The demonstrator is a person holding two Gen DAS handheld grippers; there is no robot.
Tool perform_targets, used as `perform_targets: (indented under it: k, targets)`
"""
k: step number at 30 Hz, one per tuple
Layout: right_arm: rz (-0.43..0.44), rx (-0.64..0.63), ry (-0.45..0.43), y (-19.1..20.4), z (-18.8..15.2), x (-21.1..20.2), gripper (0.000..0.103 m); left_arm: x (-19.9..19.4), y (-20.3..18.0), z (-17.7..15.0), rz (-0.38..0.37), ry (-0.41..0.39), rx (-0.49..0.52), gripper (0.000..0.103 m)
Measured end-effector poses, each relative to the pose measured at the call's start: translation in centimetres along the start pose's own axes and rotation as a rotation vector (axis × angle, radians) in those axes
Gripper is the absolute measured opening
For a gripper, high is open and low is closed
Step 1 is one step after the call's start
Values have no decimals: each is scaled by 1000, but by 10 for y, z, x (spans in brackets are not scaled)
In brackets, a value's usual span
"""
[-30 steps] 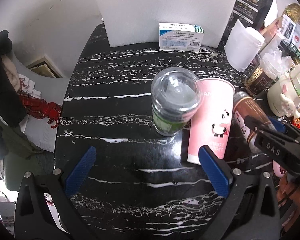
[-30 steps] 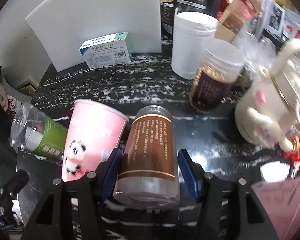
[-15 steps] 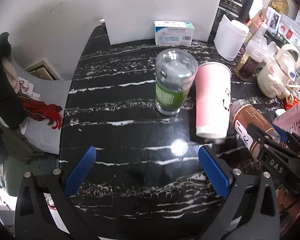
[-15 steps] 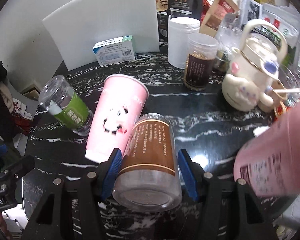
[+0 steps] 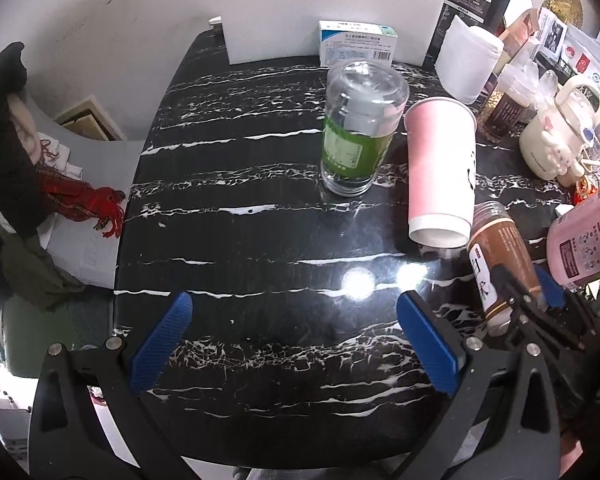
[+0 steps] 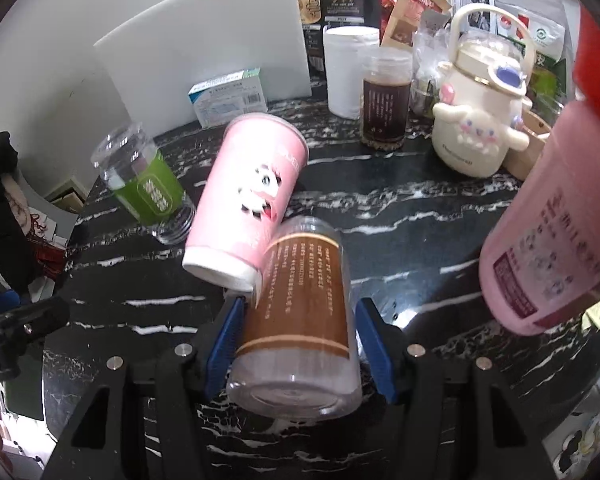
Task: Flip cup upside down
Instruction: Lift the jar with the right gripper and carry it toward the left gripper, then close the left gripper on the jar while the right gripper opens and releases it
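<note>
Right tongs (image 6: pixel 300 336) clamp a brown-labelled clear cup (image 6: pixel 300 320) by its sides, blue pads pressed against both flanks; the cup points away from the camera, one clear end toward the lens, tilted a little left. In the left wrist view the same cup (image 5: pixel 500 264) hangs at the far right, held above the desk (image 5: pixel 260 240), the black marbled top with white veins. Left tongs (image 5: pixel 296 336) gape wide, nothing between the pads, hovering over bare marble near the desk's front edge. Ahead of the left tongs and slightly right, an inverted clear jar with green label (image 5: pixel 356 128) stands on the desk. Just beside it to the right, a pink paper cup (image 5: pixel 440 168) rests with its white rim on the marble. From the right wrist view the pink paper cup (image 6: pixel 252 196) sits close to the held cup's far end; contact cannot be told. Open marble lies right of the right tongs. A pink bottle (image 6: pixel 552 240) crowds the right margin. Far ahead: white foam board (image 6: pixel 204 52), medicine box (image 6: pixel 228 96), white canister (image 6: pixel 348 72), cream kettle (image 6: pixel 480 120). Desk's left edge drops to a cluttered floor.
</note>
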State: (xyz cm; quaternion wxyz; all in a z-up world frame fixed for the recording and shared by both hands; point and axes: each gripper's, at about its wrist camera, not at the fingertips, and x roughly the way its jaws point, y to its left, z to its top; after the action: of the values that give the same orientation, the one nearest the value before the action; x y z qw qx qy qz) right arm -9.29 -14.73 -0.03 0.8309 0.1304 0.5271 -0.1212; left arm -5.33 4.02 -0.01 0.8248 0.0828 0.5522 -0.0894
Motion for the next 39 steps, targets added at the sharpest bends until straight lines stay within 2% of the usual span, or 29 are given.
perform_targets:
  k: [21, 24, 26, 33, 39]
  targets:
    - [38, -26, 46, 7, -11, 13, 59, -3, -4, -18, 26, 10, -4, 102]
    - [26, -37, 43, 10, -11, 10, 66, -6, -6, -18, 25, 6, 0, 102]
    - [32, -41, 35, 10, -9, 3, 74, -10, -7, -18, 24, -2, 5, 102]
    - [21, -66, -3, -2, -3, -36, 75, -22, -18, -13, 0, -19, 27, 102]
    - [-54, -71, 1, -32, -7, -70, 75, -29, -45, -11, -42, -16, 61, 102]
